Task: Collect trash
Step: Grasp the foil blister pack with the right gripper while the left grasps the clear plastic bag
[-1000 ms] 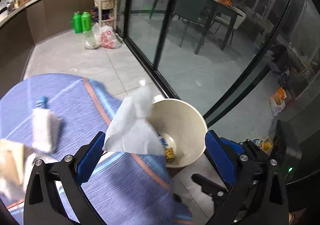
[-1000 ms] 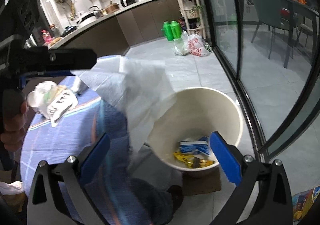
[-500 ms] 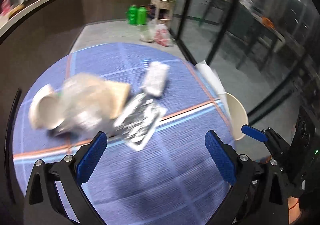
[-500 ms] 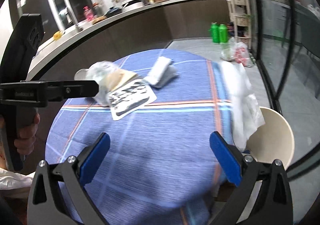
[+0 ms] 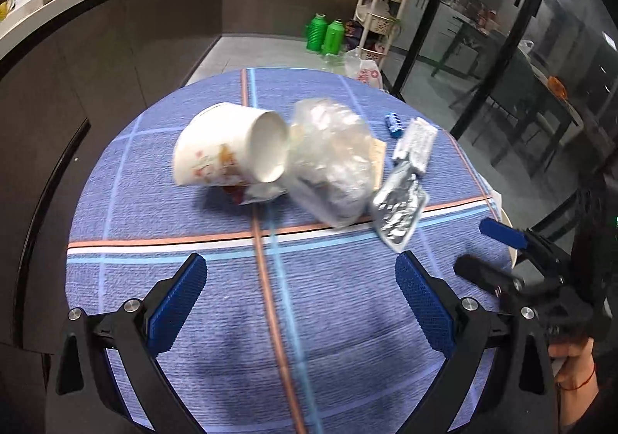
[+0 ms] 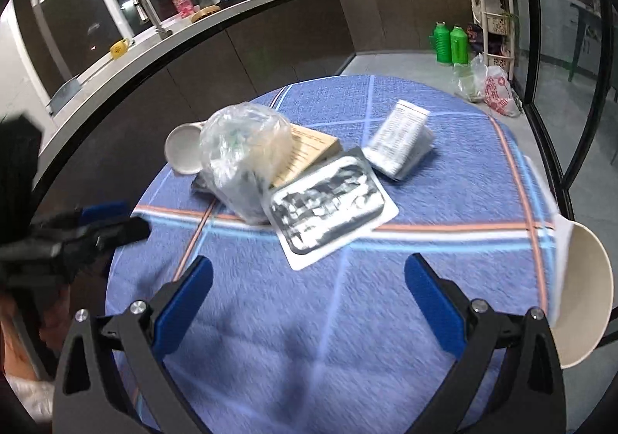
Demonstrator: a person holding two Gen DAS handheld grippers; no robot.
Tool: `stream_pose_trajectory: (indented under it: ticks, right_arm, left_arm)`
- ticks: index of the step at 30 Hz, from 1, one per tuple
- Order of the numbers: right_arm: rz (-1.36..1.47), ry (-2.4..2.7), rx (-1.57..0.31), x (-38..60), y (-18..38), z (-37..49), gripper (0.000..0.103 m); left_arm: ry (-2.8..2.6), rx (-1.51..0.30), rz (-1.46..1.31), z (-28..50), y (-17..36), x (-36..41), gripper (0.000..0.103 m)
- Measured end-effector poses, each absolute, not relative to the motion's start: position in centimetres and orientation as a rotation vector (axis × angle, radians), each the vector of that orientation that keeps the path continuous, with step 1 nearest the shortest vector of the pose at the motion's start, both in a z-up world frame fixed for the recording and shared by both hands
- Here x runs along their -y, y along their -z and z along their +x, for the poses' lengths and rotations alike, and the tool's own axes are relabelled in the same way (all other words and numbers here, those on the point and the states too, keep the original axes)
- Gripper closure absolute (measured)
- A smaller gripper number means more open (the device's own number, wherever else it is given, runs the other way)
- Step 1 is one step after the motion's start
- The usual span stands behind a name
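Left wrist view looks down on a round table under a blue striped cloth [image 5: 328, 318], with the left gripper [image 5: 301, 299] spread wide and holding nothing at the bottom of the frame. At mid-frame the trash lies in a cluster: a paper cup [image 5: 228, 150] on its side at centre left, its mouth touching a crumpled clear plastic bag [image 5: 332, 163]; a foil blister pack [image 5: 398, 208] just right of the bag; a white packet [image 5: 415, 142] above that; and a small blue clip [image 5: 393, 122] near the packet. A tan card [image 5: 377, 156] pokes out from behind the bag. At the right edge the right gripper [image 5: 502, 252] shows side-on in front of the bin's rim.

From the right wrist view, its gripper [image 6: 309, 291] is likewise wide and empty, and the cream trash bin [image 6: 587, 287] sits beyond the table edge at lower right, a white tissue [image 6: 556, 241] draped over its rim. Two green flasks [image 6: 450, 44] stand on the floor at upper right.

Compared with a second ago, both cameras have swung off the bin and onto the tabletop, and the tissue is no longer between the fingers.
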State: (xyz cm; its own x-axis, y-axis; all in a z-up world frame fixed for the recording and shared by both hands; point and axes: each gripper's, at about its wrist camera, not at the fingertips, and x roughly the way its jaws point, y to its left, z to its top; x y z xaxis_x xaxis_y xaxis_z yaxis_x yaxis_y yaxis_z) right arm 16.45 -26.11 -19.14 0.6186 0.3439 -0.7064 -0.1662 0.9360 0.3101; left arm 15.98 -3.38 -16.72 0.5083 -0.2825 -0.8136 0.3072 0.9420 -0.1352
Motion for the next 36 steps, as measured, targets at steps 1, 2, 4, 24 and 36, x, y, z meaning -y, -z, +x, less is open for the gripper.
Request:
stream_pose_trajectory:
  ticks: [1,2,4,24,36]
  right_arm:
    - [0.211,-0.292,-0.862,25.4,19.3,17.2,0.004]
    - [0.194,-0.29,-0.866,24.8,19.6,17.7,0.004]
    - [0.136,-0.266,-0.878,23.0,20.1,18.8,0.003]
    - [-0.107,-0.049,-0.834,20.4,21.8,20.0,0.1]
    - [0.128,-0.113,-0.867,25.6,20.8,15.3,0.1]
  left_arm:
    - [0.351,-0.975,0.02,16.0,16.8,2.8,0.01]
    - [0.35,-0.976,0.015,16.0,16.8,2.5,0.013]
    - [0.35,-0.98,0.0,16.2,16.9,1.6,0.016]
    - [0.441,-1.068,-0.166,21.2,18.9,3.3,0.011]
    - [0.459,-1.117,-0.155,24.7,19.9,7.7,0.035]
